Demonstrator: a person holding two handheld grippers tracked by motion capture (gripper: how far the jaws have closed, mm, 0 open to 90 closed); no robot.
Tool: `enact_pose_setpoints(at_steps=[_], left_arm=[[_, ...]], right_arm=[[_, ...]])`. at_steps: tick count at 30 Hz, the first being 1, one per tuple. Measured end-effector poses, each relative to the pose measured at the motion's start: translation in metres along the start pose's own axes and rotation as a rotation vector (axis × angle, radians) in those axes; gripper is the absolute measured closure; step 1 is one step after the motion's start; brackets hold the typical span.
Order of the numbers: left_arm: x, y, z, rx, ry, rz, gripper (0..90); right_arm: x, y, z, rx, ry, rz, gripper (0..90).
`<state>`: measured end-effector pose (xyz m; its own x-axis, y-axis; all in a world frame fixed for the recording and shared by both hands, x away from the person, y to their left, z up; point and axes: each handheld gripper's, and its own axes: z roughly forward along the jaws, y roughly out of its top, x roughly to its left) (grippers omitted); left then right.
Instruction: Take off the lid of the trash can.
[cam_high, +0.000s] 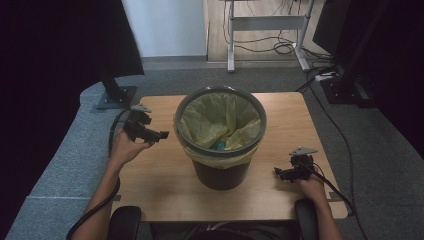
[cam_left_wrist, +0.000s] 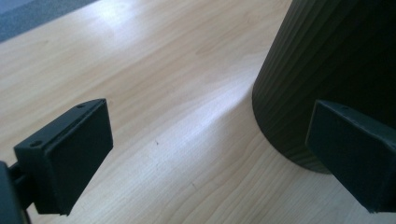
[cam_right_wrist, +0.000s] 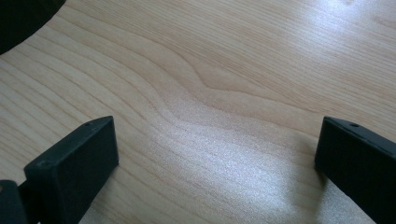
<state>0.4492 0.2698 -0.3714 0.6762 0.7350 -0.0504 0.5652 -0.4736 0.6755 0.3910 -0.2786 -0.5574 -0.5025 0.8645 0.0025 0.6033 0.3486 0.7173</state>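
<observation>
A dark grey waste bin (cam_high: 220, 172) lined with a yellow bag (cam_high: 205, 120) stands in the middle of the wooden table (cam_high: 165, 185). Something small and blue (cam_high: 219, 145) lies at the bottom of the bag. My left gripper (cam_high: 162, 135) is held above the table to the left of the bin, jaws wide apart and empty. In the left gripper view (cam_left_wrist: 208, 158) the ribbed bin wall (cam_left_wrist: 327, 70) rises at the right. My right gripper (cam_high: 278, 172) rests low near the table's right front, open with bare wood between its jaws (cam_right_wrist: 217, 172).
A black monitor stand base (cam_high: 116, 97) sits off the table's back left corner. Grey carpet (cam_high: 380, 145) surrounds the table. A desk frame (cam_high: 267, 25) and cables (cam_high: 280, 47) lie at the back. Black chair arm pads (cam_high: 125, 220) flank the front edge.
</observation>
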Motion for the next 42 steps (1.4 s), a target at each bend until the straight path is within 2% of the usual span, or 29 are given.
enact_pose_setpoints(at_steps=[3, 21, 23, 30, 38, 42], left_arm=[[0.0, 0.01, -0.005, 0.002, 0.009, 0.01, 0.5], [-0.001, 0.062, -0.032, -0.018, -0.007, 0.023, 2.3], [-0.003, 0.068, -0.035, -0.013, 0.001, 0.029, 2.4], [-0.012, 0.091, -0.043, -0.027, 0.003, 0.049, 2.3], [-0.03, 0.119, -0.043, -0.038, -0.01, 0.091, 3.8], [-0.041, 0.132, -0.04, -0.046, -0.037, 0.118, 7.7]], right_arm=[[0.0, 0.0, 0.0, 0.0, -0.001, 0.0, 0.0], [0.0, 0.0, 0.0, -0.001, 0.004, -0.002, 0.0], [0.0, 0.0, 0.0, 0.0, 0.004, -0.003, 0.0], [0.0, 0.0, 0.0, -0.001, 0.006, -0.004, 0.0], [0.0, 0.0, 0.0, 0.0, 0.006, -0.005, 0.0], [0.001, 0.0, 0.0, 0.0, 0.007, -0.005, 0.0]])
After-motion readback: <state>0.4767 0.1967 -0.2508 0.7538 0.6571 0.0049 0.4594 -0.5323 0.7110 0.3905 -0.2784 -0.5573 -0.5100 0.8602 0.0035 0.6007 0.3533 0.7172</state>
